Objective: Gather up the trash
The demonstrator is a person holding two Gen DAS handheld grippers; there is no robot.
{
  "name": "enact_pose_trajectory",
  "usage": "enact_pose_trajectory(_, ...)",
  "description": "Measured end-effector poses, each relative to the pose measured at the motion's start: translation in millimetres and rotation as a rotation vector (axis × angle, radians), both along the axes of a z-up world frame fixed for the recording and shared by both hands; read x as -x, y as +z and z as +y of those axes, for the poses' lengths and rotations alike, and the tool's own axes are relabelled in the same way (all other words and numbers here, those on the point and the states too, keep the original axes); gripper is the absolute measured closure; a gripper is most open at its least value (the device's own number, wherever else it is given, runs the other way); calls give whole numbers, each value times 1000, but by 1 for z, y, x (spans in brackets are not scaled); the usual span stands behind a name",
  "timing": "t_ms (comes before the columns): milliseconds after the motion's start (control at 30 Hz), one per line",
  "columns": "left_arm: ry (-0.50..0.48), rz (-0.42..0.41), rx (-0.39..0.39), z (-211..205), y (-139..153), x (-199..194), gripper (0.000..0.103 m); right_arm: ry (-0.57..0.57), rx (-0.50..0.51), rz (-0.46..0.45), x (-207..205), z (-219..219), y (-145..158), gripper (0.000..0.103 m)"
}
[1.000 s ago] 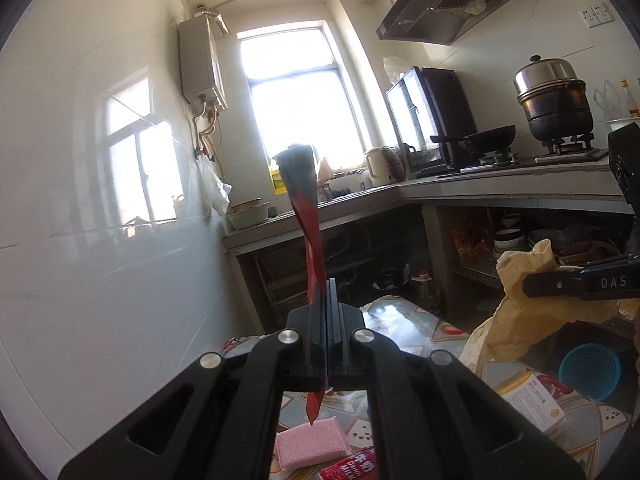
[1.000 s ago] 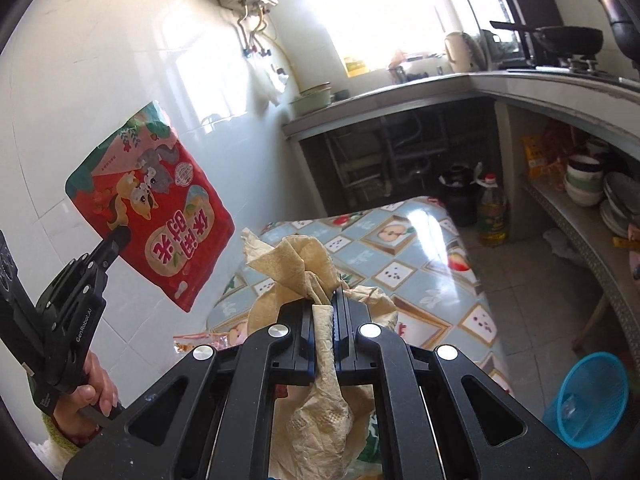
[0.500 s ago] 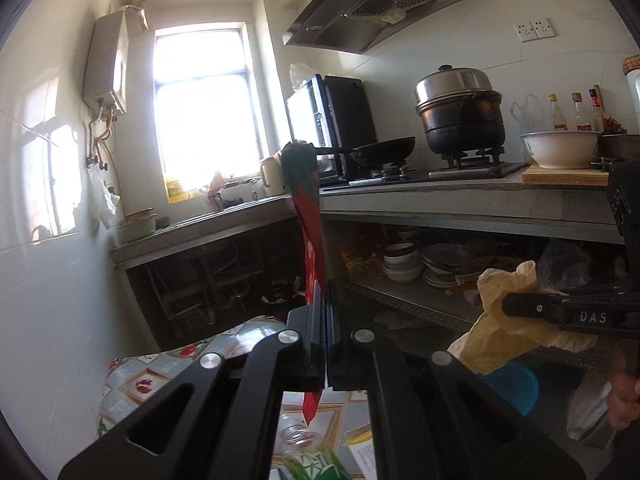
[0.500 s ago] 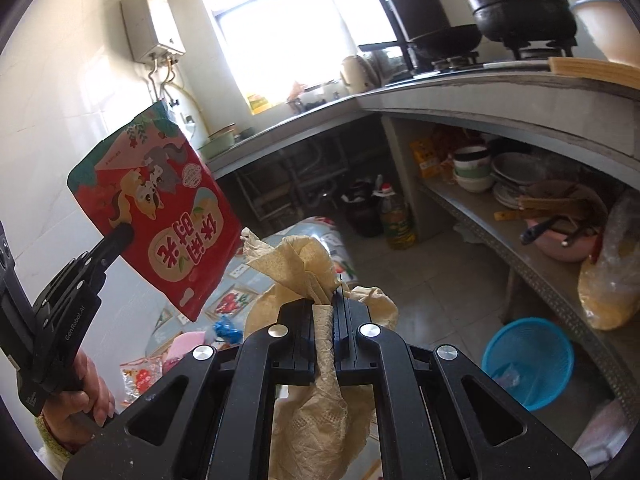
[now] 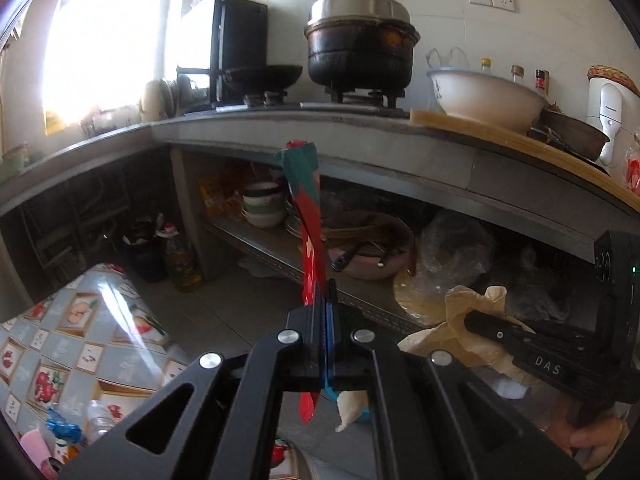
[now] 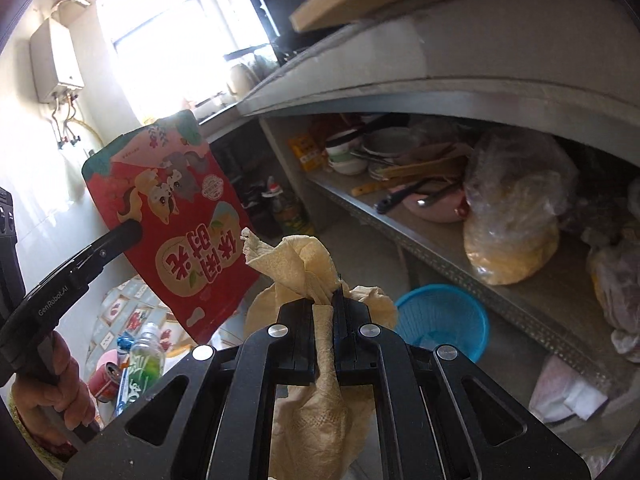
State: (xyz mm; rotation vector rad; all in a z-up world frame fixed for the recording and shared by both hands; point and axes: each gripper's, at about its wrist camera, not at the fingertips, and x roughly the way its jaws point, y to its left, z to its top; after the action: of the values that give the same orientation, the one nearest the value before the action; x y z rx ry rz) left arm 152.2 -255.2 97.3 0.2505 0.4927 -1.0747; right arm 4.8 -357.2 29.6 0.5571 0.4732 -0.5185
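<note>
Jaws clamped: left gripper [image 5: 323, 292] pinches the red snack bag [image 6: 172, 216]; right gripper [image 6: 323, 300] pinches crumpled beige paper [image 6: 298, 260] near the blue basket [image 6: 448, 316].

1. Red snack bag [image 6: 176, 224]: flat, empty-looking foil pouch with cartoon animals, white characters and a teal top edge. It is held up in the air at about 10 o'clock in the right wrist view, printing upside down.
2. Crumpled paper [image 6: 308, 264]: beige, wrinkled wad, pinched upright at centre, its tail hanging towards 6 o'clock.
3. Blue basket [image 6: 444, 320]: round plastic mesh, upright on the floor at 4 o'clock.
</note>
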Motion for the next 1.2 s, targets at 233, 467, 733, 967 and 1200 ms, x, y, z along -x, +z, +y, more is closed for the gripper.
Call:
enact_pose_trajectory(233,-22,299,-153,-85,-76,-30,103,-82,-106,112,5,-47,-70,98)
enact_pose_trajectory(467,-39,466,-234,-156,-138,-57,103,-178,-144,193,2,-84,-131,98)
enact_pose_trajectory(733,-11,511,-361,-225,-205,-77,103,-226,-197,236,-25,-126,-192,98)
enact_pose_trajectory(967,25,479,-453,-255,-247,-95,102,-243,-195,244,-51,-148,-225,92)
enact_pose_trajectory(1200,56,539,-581,-264,-279,-107,71,-182,-249,341,-66,-154,-285,38)
